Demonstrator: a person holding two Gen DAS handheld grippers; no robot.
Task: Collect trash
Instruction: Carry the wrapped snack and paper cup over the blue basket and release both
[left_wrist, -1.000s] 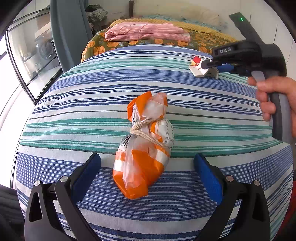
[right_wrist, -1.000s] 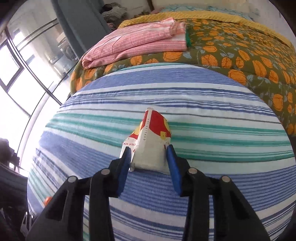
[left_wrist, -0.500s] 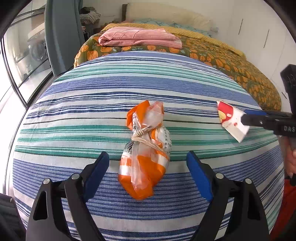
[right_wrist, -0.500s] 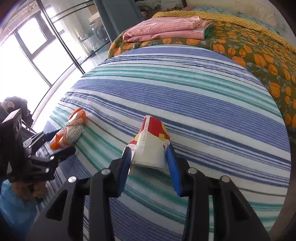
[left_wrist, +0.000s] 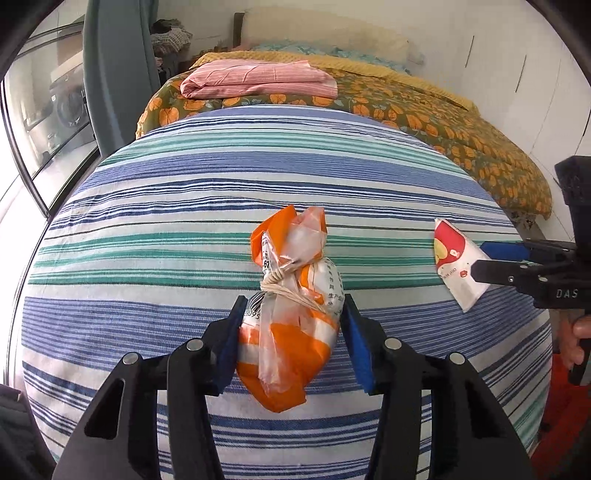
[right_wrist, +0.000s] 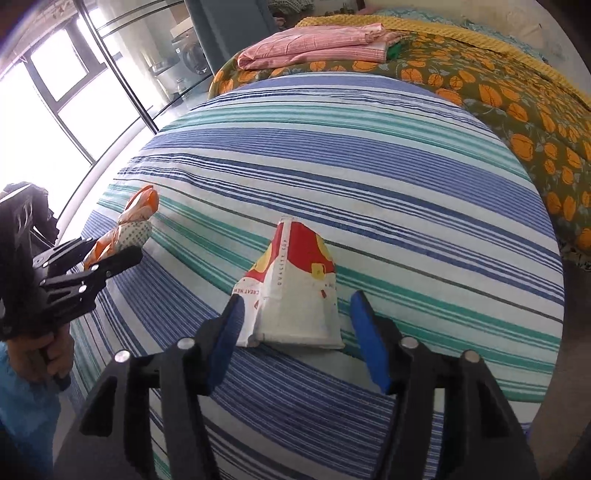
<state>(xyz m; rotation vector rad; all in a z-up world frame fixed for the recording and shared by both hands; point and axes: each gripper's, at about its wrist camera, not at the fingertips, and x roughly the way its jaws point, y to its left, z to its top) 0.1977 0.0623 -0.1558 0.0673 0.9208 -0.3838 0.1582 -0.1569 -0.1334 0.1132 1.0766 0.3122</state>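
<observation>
Orange wrapper (left_wrist: 291, 321) pinched as left tongs (left_wrist: 291, 343) close; right tongs (right_wrist: 295, 339) opening, crushed carton (right_wrist: 295, 295) loose between.

Wrapper (left_wrist: 291, 306) left of carton (left_wrist: 456, 267) (on bedspread (left_wrist: 184, 221))

Bare striped sheet (left_wrist: 184, 206) beyond wrapper (left_wrist: 291, 306)

Two close, downward views; shared striped sheet (left_wrist: 184, 236)
</observation>
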